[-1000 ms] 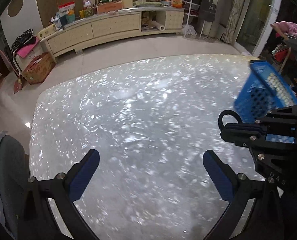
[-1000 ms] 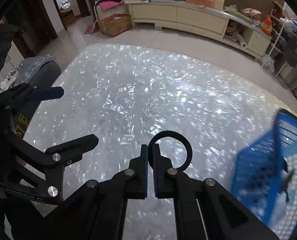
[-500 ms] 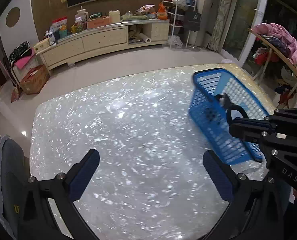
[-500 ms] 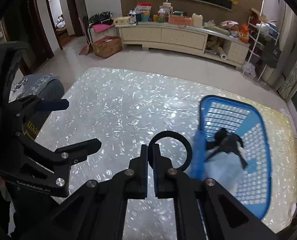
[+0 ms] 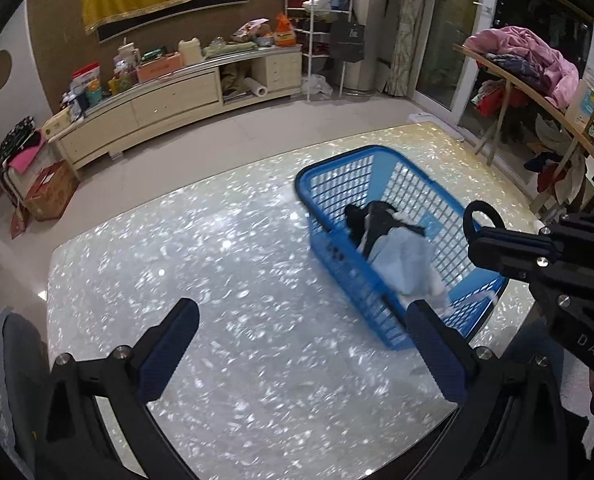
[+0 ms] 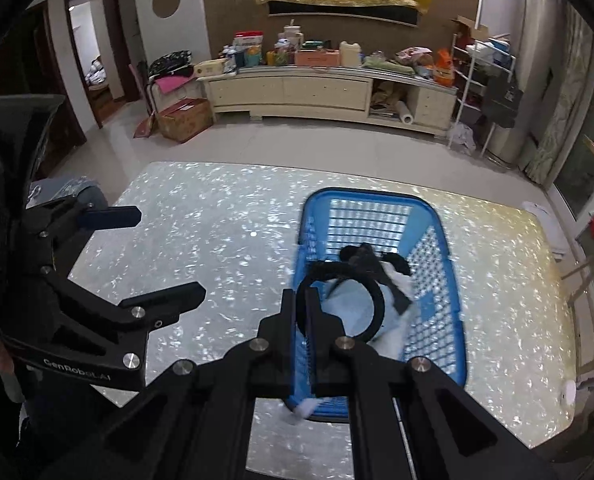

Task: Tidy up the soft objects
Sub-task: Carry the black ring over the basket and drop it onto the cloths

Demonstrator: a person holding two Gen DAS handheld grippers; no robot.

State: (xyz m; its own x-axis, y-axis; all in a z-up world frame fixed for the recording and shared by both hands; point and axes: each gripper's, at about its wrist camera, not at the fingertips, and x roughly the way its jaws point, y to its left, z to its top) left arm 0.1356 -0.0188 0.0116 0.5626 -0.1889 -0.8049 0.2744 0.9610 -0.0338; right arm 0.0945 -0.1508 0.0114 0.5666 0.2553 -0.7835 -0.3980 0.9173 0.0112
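Note:
A blue plastic basket [image 5: 329, 184] stands on the right side of the shiny white table [image 5: 225, 280]; it also shows in the right wrist view [image 6: 445, 320]. Inside lie a light blue cloth [image 5: 407, 264] and a black garment [image 5: 371, 218]. My right gripper [image 6: 306, 300] is shut on a black hair tie [image 6: 377, 308], held above the basket's near left rim. It also shows in the left wrist view [image 5: 475, 236], with the hair tie's loop [image 5: 482, 211] sticking up. My left gripper [image 5: 301, 344] is open and empty, left of the basket.
A long cream cabinet [image 6: 297, 92] with clutter stands at the far wall. A cardboard box [image 6: 183, 120] sits on the floor. A rack with clothes [image 5: 537, 64] stands right of the table. A grey chair back [image 5: 5, 344] is at the table's left edge.
Both grippers have risen and swung towards the right, bringing the basket and its clothes into full view. The right gripper still holds the hair tie, now over the basket's rim.

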